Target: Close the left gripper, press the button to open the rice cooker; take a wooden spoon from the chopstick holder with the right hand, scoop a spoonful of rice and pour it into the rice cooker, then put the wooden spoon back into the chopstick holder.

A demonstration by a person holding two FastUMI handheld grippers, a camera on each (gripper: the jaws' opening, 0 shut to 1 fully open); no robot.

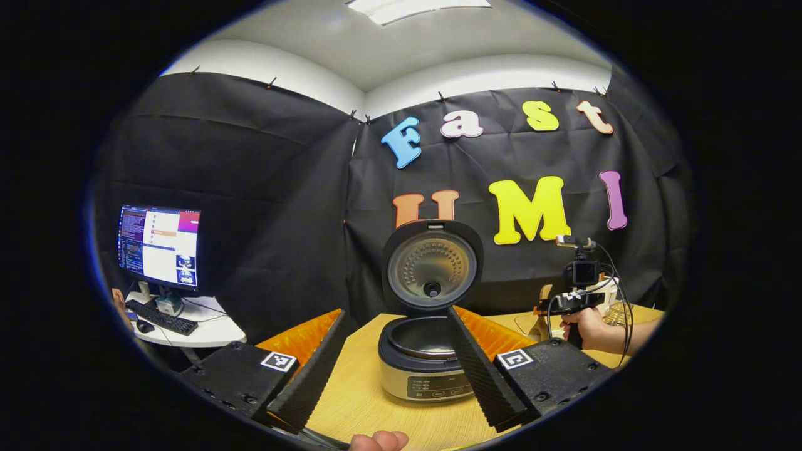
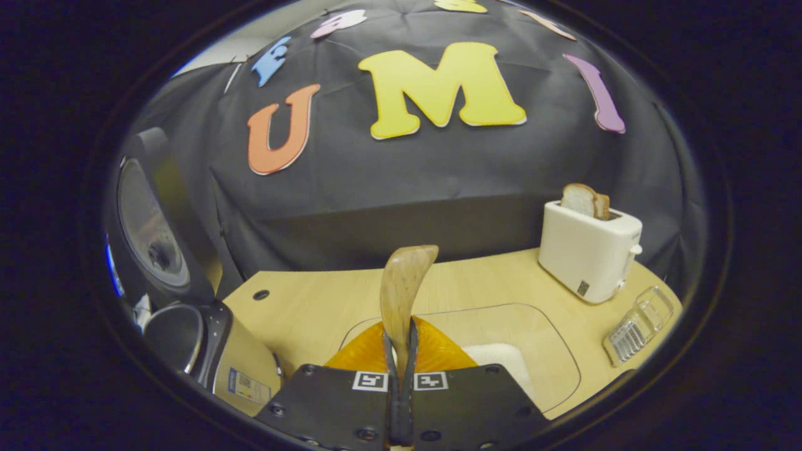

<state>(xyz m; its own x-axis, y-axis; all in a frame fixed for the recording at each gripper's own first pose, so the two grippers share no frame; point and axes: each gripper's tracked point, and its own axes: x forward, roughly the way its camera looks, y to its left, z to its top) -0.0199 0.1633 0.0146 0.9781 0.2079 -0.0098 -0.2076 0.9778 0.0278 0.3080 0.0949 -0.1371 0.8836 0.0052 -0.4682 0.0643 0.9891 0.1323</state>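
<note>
Rice cooker [image 1: 429, 351]: stands on the light wooden bench [image 1: 363, 401], lid [image 1: 432, 266] raised upright behind the pot, inner pot exposed, control panel facing the left gripper view; in the right gripper view it sits at the far left edge [image 2: 188, 338]. Left hand-held gripper [image 1: 395, 363]: fingers spread wide apart, holding nothing, the cooker framed between them and farther off. Right hand-held gripper [image 2: 399, 363]: fingers drawn together on the handle of the wooden spoon [image 2: 404, 288], whose bowl stands upright above the fingertips; in the left gripper view it appears at the right of the bench [image 1: 576, 300], carried by a hand [image 1: 586, 326]. Rice [image 2: 501, 360]: a white heap in a shallow clear tray [image 2: 564, 357] on the bench, just beside and below the right hand-held gripper. White toaster [image 2: 589, 250]: at the far right of the bench, bread slices [image 2: 586, 200] standing in its slot. Clear ridged container [image 2: 639, 326]: lying near the toaster at the bench edge. Monitor [image 1: 160, 245] and keyboard [image 1: 161, 317]: on a separate white desk [image 1: 207, 332] well to the left.
</note>
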